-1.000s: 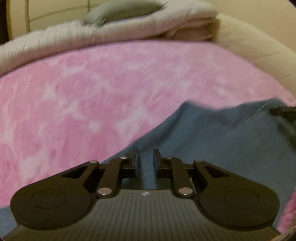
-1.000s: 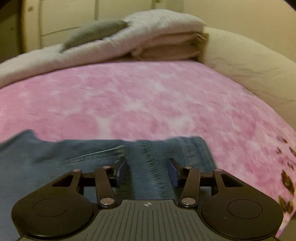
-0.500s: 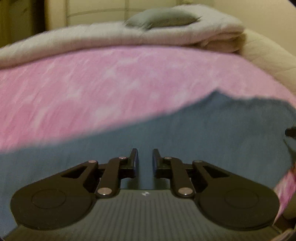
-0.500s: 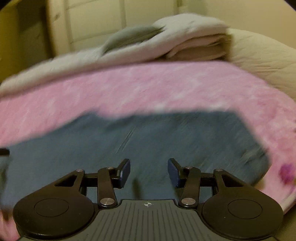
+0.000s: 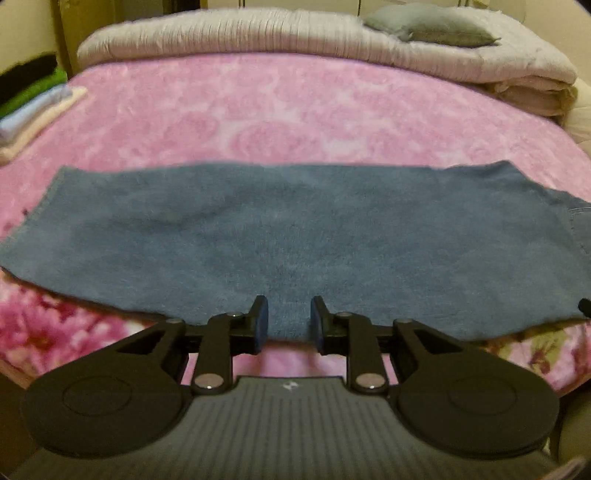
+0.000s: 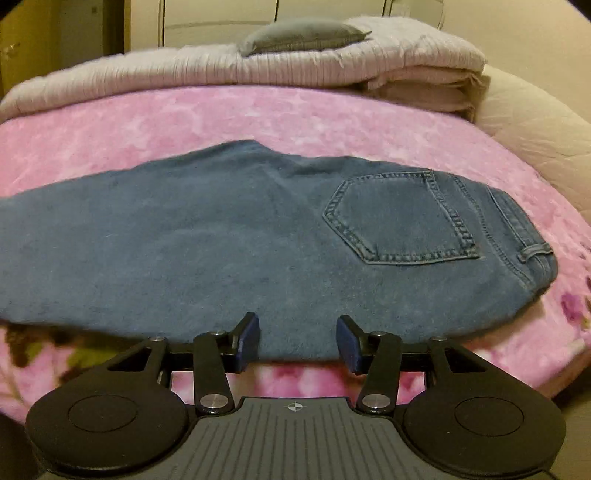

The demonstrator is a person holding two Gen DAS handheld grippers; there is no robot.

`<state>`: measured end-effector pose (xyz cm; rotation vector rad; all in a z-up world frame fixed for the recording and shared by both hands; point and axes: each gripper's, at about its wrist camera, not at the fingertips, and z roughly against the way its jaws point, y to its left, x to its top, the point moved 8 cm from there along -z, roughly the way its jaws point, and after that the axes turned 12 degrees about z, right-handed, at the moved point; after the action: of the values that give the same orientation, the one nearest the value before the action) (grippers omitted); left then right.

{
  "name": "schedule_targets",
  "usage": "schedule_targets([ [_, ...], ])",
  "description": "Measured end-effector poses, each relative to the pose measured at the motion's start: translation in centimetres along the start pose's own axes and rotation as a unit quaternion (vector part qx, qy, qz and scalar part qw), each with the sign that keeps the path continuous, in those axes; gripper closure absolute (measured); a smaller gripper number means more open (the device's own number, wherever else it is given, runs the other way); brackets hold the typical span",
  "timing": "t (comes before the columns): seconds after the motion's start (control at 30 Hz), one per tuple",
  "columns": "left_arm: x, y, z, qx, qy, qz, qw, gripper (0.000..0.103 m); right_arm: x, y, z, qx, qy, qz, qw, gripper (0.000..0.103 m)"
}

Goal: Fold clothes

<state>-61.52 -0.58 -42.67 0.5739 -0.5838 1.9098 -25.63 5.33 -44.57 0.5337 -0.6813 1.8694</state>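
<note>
A pair of blue jeans lies flat across the pink blanket, folded lengthwise, legs toward the left. In the right wrist view the jeans show a back pocket and the waistband at the right end. My left gripper hovers over the near edge of the denim; its jaws are opening and the fabric lies below them, not pinched. My right gripper stands open above the near edge too, jaws opening a little, nothing held.
The pink floral blanket covers the bed. A grey-white folded duvet with a grey pillow lies along the far side. A stack of folded clothes sits at the far left. A cream headboard edge curves at the right.
Both grippers have pulled back toward the near edge of the bed, so the whole jeans now show. The left jaws have spread wider and let go of the cloth.
</note>
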Motion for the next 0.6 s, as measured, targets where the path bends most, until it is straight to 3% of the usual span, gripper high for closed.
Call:
schedule_targets([
  [0.13, 0.4, 0.5, 2.7, -0.002, -0.02, 0.007, 0.9998, 0.079, 0.4, 0.9, 2.3, 0.055, -0.01, -0.059, 0.997, 0.053],
  [0.47, 0.6, 3.5, 6.7, 0.013, -0.051, 0.026, 0.9983, 0.075, 1.3, 3.1, 4.4, 0.074, -0.03, -0.059, 0.995, 0.053],
  [0.6, 0.0, 5.7, 6.7, 0.005, -0.049, 0.063, 0.9968, 0.074, 1.4, 3.3, 4.3, 0.081, -0.028, -0.063, 0.994, 0.053],
])
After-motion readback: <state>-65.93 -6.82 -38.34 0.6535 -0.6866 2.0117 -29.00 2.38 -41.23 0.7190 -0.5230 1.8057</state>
